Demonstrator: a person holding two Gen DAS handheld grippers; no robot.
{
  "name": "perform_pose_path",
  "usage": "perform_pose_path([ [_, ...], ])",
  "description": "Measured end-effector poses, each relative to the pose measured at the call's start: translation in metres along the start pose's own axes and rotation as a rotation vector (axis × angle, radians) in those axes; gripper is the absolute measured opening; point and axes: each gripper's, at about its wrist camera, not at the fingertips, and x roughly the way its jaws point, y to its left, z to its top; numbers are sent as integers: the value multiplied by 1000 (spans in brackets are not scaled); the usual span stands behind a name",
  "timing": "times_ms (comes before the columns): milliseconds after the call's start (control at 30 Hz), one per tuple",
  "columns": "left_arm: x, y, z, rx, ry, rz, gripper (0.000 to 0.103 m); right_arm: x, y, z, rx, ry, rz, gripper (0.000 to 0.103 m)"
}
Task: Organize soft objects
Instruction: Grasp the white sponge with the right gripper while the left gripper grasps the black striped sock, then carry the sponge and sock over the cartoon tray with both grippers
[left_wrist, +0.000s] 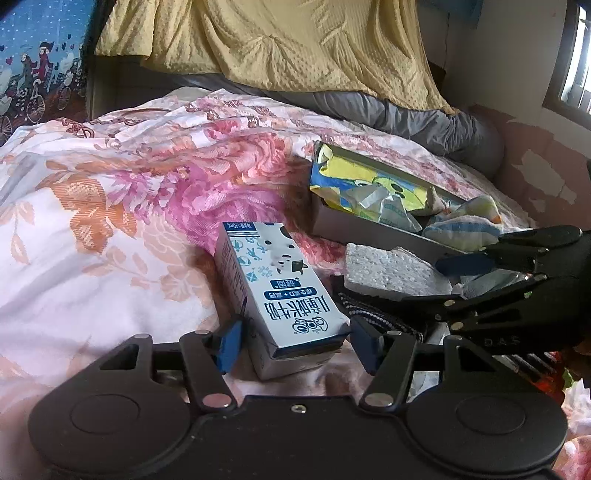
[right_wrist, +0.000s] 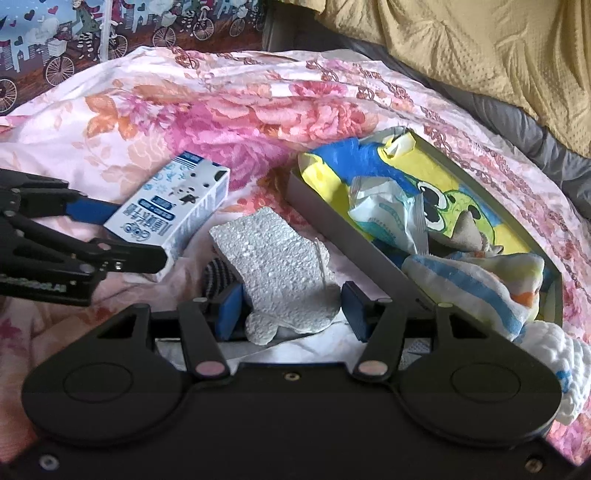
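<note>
Two grippers work over the floral bedspread (left_wrist: 92, 177), both mid-pick. Grey tray (right_wrist: 317, 218) lies to the right on the bed and already holds a yellow cartoon bag (right_wrist: 454, 173), a wipes packet (right_wrist: 384, 218) and a striped cloth (right_wrist: 480, 284), so sorting looks partly done.

Left gripper (left_wrist: 291, 341) straddles the near end of the milk carton (left_wrist: 273, 291); left pad looks on the carton's side, right pad shows a sliver of gap. I read it as not clamped yet.

Right gripper (right_wrist: 291, 308) brackets the white foam chunk (right_wrist: 277, 266). Left pad touches the foam, right pad stands just off it, so jaws are loose around it, no grip.

Next move, my guess: close the right jaws gently on the foam since it crumbles, lift clear of the dark striped item (right_wrist: 218, 275) beneath, carry right, drop in the tray.
</note>
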Motion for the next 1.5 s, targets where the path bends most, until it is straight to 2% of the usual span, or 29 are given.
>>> perform_pose_path([
  [133, -2, 1, 0, -9, -5, -2, 61, -11, 3, 3, -12, -8, -1, 49],
  [300, 1, -6, 0, 28, 10, 28, 62, -19, 2, 4, -9, -13, -10, 49],
  [600, 1, -8, 0, 27, 6, 29, 63, -17, -11, -2, 17, -12, -21, 50],
  [833, -4, -16, 2, 94, -6, 63, 62, -12, -27, -13, 48, -17, -23, 50],
  [933, -12, -24, 2, 142, -47, 68, 70, -10, -36, -19, 59, -20, -24, 50],
  [1000, -16, -34, 0, 201, -69, 65, 72, -9, -41, -23, 72, -24, -23, 50],
  [1133, -13, -57, -2, 333, -82, 25, 71, -10, -54, -31, 97, -28, -16, 49],
  [1267, -4, -72, 3, 434, -76, -49, 64, -13, -64, -36, 102, -34, -17, 50],
  [1400, 15, -74, 13, 445, -15, -105, 60, -18, -76, -40, 113, -45, -26, 49],
  [1500, 31, -71, 21, 427, 54, -115, 53, -17, -83, -42, 127, -53, -23, 50],
])
